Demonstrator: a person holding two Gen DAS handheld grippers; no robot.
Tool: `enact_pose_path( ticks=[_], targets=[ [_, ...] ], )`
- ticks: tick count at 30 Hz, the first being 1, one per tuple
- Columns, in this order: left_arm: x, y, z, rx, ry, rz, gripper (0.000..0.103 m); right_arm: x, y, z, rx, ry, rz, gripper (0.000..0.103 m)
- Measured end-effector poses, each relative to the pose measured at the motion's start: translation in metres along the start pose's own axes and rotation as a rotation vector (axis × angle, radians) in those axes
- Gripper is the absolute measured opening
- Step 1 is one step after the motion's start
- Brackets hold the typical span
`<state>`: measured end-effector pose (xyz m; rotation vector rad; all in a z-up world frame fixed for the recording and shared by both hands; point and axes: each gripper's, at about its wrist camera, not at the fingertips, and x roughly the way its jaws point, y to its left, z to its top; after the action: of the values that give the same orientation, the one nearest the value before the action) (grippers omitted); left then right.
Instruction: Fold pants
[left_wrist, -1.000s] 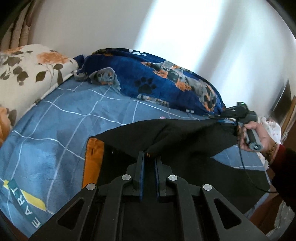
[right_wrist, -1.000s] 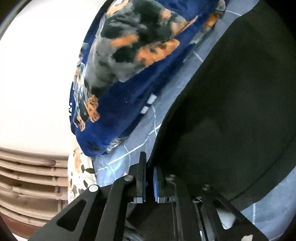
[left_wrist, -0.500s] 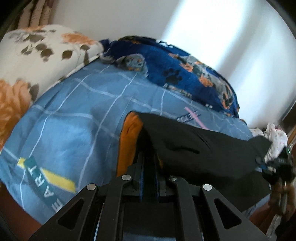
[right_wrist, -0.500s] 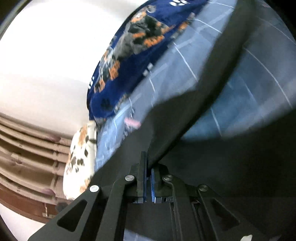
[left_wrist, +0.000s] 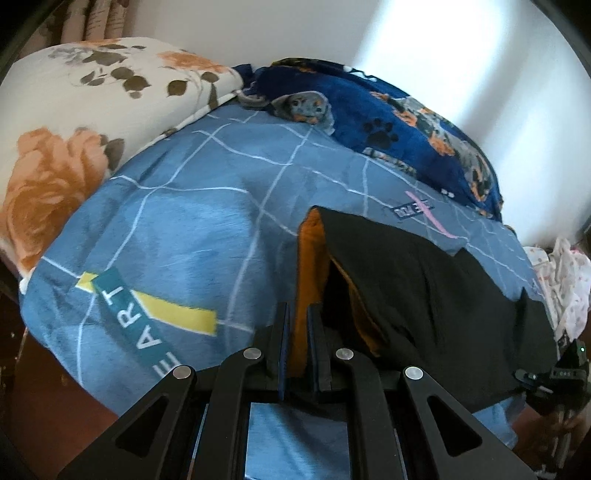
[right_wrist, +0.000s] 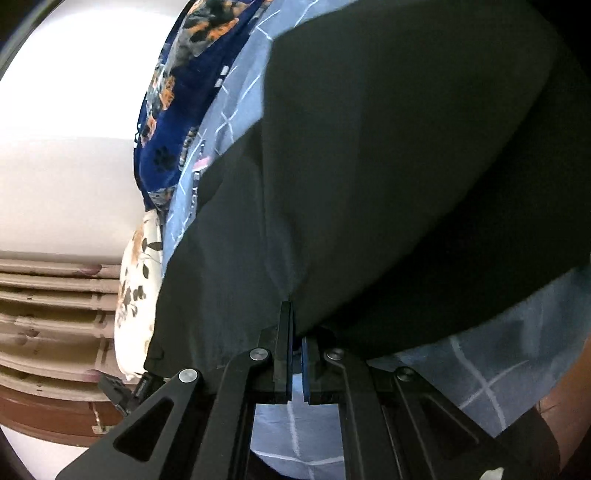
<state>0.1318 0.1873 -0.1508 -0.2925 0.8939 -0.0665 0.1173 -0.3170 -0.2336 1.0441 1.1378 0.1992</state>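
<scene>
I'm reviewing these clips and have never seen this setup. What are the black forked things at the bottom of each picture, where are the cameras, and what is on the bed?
No robot here: a person holds a pair of hand-held tongs in each hand, and a wide-angle camera on each looks out along its two fingers. The black bars at the bottom are those tongs. One view is from the left tongs, shut on the orange band of the black pants. The other is from the right tongs, shut on the pants' dark cloth. The pants lie spread over a blue checked bedsheet. At the back are a floral pillow and a dark blue dog-print blanket. The right tongs also show at the left view's right edge.
</scene>
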Motion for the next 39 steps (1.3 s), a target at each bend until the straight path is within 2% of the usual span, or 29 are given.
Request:
enact_pose_path(
  ticks=[4, 7, 9, 12, 16, 19, 22, 26, 29, 33, 39],
  targets=[
    [-0.007, 0.011, 0.001, -0.005, -0.019, 0.105, 0.010, 0.002, 0.000, -0.002, -0.012, -0.001, -0.017, 0.005],
    [-0.028, 0.012, 0.010, -0.006, -0.100, 0.174, 0.010, 0.002, -0.001, -0.003, -0.017, 0.000, -0.021, 0.005],
    [-0.045, -0.002, 0.015, 0.048, -0.172, 0.211, 0.010, 0.003, -0.002, -0.003, -0.016, 0.000, -0.017, 0.005],
    [-0.052, -0.037, 0.017, 0.131, -0.170, 0.125, 0.011, 0.003, -0.002, -0.003, -0.011, 0.000, -0.012, 0.005],
    [-0.022, -0.087, 0.001, 0.213, -0.044, -0.022, 0.012, 0.001, -0.003, -0.005, -0.006, 0.000, 0.003, 0.005],
    [0.011, -0.113, -0.021, 0.278, 0.059, -0.064, 0.012, -0.001, -0.004, -0.008, 0.003, 0.002, 0.018, 0.005],
    [0.038, -0.119, -0.040, 0.270, 0.145, -0.068, 0.012, -0.004, -0.008, -0.010, -0.002, 0.005, 0.056, 0.006],
    [0.041, -0.113, -0.044, 0.237, 0.139, -0.076, 0.012, -0.013, -0.017, -0.002, 0.033, -0.008, 0.135, 0.014],
    [0.041, -0.114, -0.046, 0.232, 0.143, -0.073, 0.012, -0.032, -0.029, 0.013, 0.049, -0.078, 0.162, 0.031],
    [0.041, -0.116, -0.045, 0.239, 0.147, -0.061, 0.012, -0.067, -0.055, 0.049, 0.083, -0.207, 0.185, 0.031],
    [0.043, -0.118, -0.044, 0.238, 0.149, -0.054, 0.012, -0.136, -0.120, 0.127, 0.174, -0.436, 0.196, 0.030]
  ],
)
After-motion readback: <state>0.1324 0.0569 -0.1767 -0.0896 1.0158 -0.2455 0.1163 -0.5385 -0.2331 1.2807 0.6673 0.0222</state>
